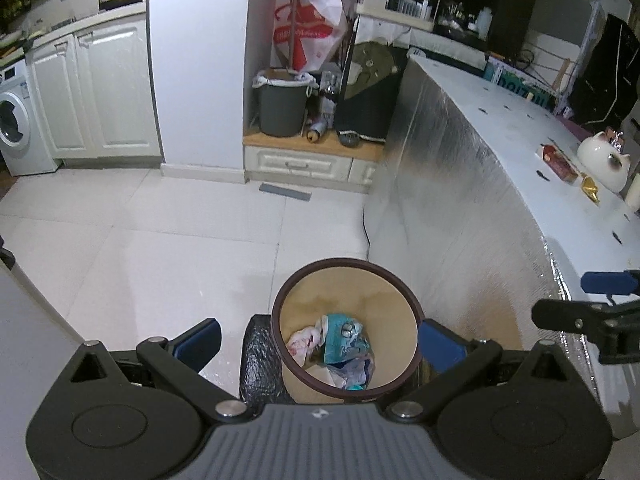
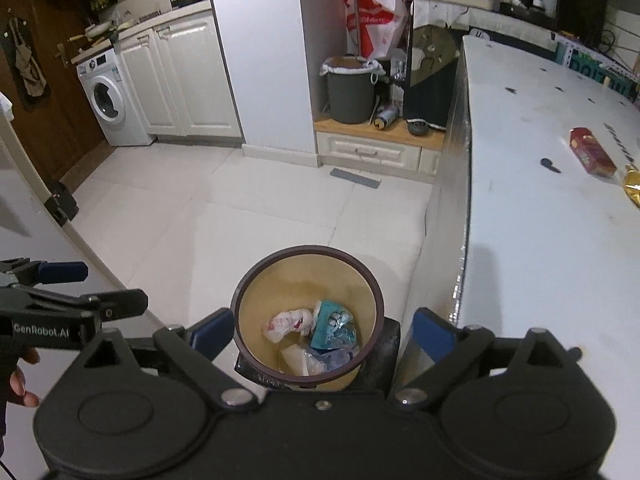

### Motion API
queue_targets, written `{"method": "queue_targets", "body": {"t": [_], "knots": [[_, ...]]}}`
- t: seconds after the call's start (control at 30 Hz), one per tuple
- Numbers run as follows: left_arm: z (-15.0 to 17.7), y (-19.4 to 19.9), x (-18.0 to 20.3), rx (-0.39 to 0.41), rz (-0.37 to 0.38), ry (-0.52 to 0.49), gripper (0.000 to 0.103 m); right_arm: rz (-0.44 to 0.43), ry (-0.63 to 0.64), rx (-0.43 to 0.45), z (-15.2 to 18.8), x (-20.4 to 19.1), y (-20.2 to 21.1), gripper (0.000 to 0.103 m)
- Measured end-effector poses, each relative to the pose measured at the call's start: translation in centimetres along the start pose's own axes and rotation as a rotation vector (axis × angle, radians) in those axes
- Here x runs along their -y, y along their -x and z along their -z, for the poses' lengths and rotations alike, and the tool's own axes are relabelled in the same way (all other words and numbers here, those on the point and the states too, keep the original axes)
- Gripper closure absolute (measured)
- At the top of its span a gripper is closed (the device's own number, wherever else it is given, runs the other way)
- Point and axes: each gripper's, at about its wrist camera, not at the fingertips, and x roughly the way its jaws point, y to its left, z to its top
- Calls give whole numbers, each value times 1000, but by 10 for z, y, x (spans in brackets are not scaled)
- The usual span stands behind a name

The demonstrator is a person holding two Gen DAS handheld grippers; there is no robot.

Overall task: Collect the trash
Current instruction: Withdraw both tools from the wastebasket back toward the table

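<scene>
The long white tabletop (image 2: pixel 532 216) with foil-clad sides runs along the right, above the pale tiled floor (image 1: pixel 132 248). On the floor beside its end stands a round tan waste bin with a dark brown rim (image 2: pixel 307 320), holding crumpled trash: a teal wrapper (image 2: pixel 332 326), a white-and-red wrapper (image 2: pixel 286 322) and clear plastic (image 2: pixel 328 358). A red rectangular packet (image 2: pixel 592 151) and a gold foil wrapper (image 2: pixel 632 186) lie on the tabletop. Both the left tongs (image 1: pixel 318 340) and the right tongs (image 2: pixel 322 330) stand wide apart above the bin, gripping nothing.
</scene>
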Motion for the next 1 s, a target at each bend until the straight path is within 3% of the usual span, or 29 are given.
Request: {"method": "queue_targets", "body": {"t": [0.5, 1.0], "knots": [[6, 42, 66, 134, 13, -57, 0, 22, -18, 140, 21, 46, 65, 0], [-21, 24, 186, 207, 121, -124, 0, 149, -137, 280, 32, 170, 113, 0]]}}
